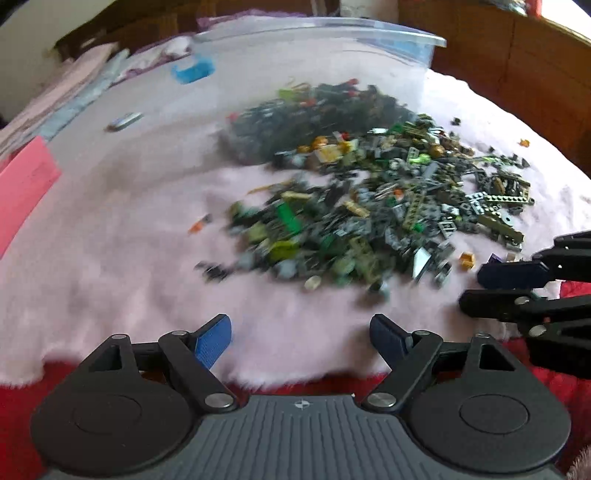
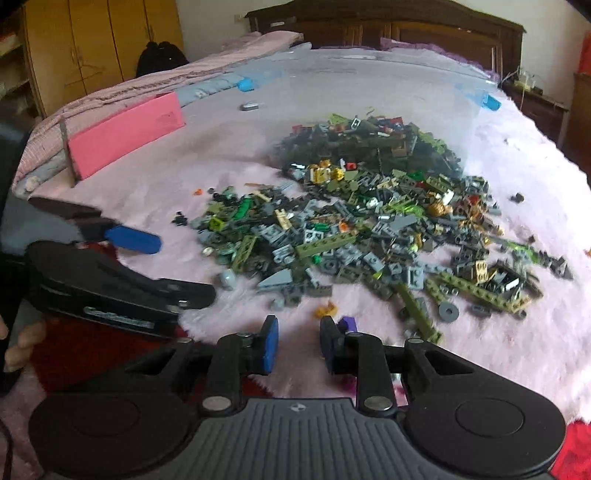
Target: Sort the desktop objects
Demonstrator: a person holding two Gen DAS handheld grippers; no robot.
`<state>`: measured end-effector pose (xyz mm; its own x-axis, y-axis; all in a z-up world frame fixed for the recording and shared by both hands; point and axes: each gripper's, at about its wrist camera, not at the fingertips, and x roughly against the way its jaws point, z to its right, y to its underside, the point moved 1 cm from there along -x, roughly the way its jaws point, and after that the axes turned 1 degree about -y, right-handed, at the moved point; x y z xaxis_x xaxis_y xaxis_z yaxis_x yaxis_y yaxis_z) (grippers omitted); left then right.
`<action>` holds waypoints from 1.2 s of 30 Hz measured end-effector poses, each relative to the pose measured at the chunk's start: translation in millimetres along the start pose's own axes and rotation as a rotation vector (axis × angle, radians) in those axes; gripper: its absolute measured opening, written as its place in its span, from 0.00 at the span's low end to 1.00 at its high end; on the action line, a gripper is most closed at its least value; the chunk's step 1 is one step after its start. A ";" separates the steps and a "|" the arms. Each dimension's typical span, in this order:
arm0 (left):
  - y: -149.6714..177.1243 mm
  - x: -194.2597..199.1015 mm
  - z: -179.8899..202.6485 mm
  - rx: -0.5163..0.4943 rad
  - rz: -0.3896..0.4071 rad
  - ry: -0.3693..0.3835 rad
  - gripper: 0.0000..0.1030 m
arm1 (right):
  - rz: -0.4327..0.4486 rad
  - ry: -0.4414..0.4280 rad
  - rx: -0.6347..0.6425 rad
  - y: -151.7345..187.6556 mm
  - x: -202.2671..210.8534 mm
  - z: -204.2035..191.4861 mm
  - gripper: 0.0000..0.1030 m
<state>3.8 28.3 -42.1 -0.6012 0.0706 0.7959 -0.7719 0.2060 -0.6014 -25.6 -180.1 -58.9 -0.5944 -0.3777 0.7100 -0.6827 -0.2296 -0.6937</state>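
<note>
Bricks point(image 2: 354, 221) piled on blanket point(image 2: 155, 206); both grippers' fingers apart.

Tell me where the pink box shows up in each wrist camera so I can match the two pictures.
Left wrist view: the pink box sits at the far left edge, cut off by the frame, left of the brick pile.
Right wrist view: the pink box lies upper left, fully visible, left of and behind the pile.
Shared landmark: the clear plastic bin lying on its side behind the bricks, with a blue latch.
</note>
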 end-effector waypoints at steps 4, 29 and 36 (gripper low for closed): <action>-6.4 9.7 -7.5 0.036 0.042 0.025 0.78 | -0.002 -0.025 0.003 2.3 6.9 -3.3 0.28; -12.4 4.2 18.4 0.010 0.035 0.125 0.57 | 0.004 0.005 0.047 0.7 -12.5 -7.9 0.08; -17.1 -9.4 31.5 0.027 0.007 0.190 0.39 | 0.000 0.026 0.011 12.0 -2.1 1.1 0.08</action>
<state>16.1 -6.7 -41.4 -0.5588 0.2553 0.7890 -0.7746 0.1792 -0.6066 -32.1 -183.0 -68.9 -0.6057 -0.3539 0.7126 -0.6777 -0.2398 -0.6951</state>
